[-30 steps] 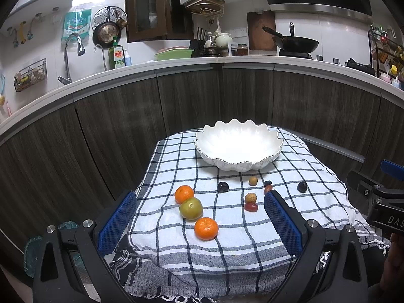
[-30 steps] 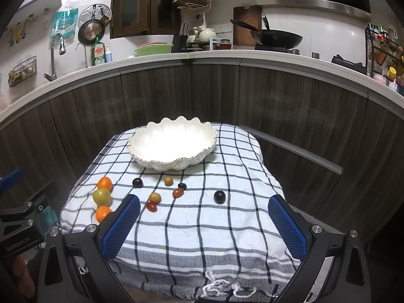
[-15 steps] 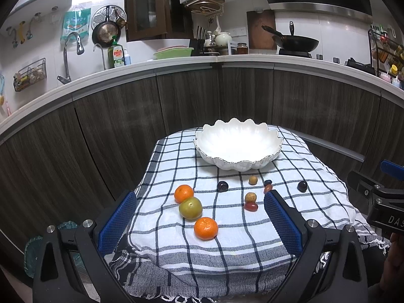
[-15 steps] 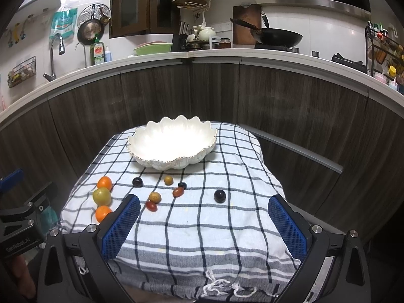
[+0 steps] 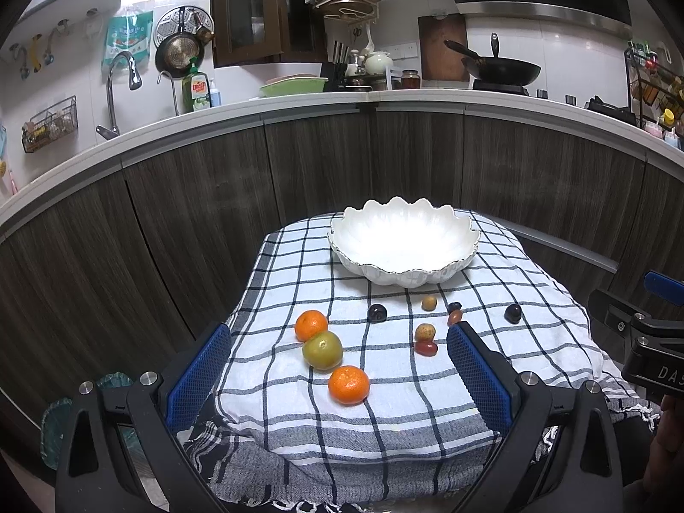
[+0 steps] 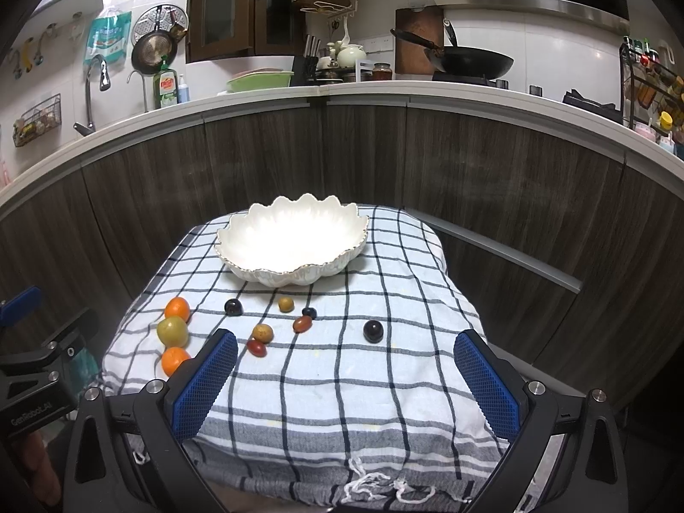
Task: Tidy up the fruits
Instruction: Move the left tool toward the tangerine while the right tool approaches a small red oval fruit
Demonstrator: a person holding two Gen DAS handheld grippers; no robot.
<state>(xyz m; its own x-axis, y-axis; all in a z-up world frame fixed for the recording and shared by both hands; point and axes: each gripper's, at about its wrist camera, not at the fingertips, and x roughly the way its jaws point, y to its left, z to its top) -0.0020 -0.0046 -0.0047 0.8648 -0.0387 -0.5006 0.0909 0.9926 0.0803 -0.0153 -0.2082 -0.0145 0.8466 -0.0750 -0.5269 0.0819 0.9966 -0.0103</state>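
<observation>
Blue-padded, the left gripper [image 5: 340, 378] hung wide open and empty above the near edge of the checked cloth [image 5: 384, 410]; the right gripper [image 6: 344, 378] likewise gaped, holding nothing; beyond them lay two orange mandarins [image 5: 348, 384] flanking a green round fruit [image 5: 322, 349] toward the left edge; small dark and red fruits [image 6: 372, 331] sat mid-cloth; the white scalloped ceramic bowl [image 5: 404, 241] stood at the far edge.
</observation>
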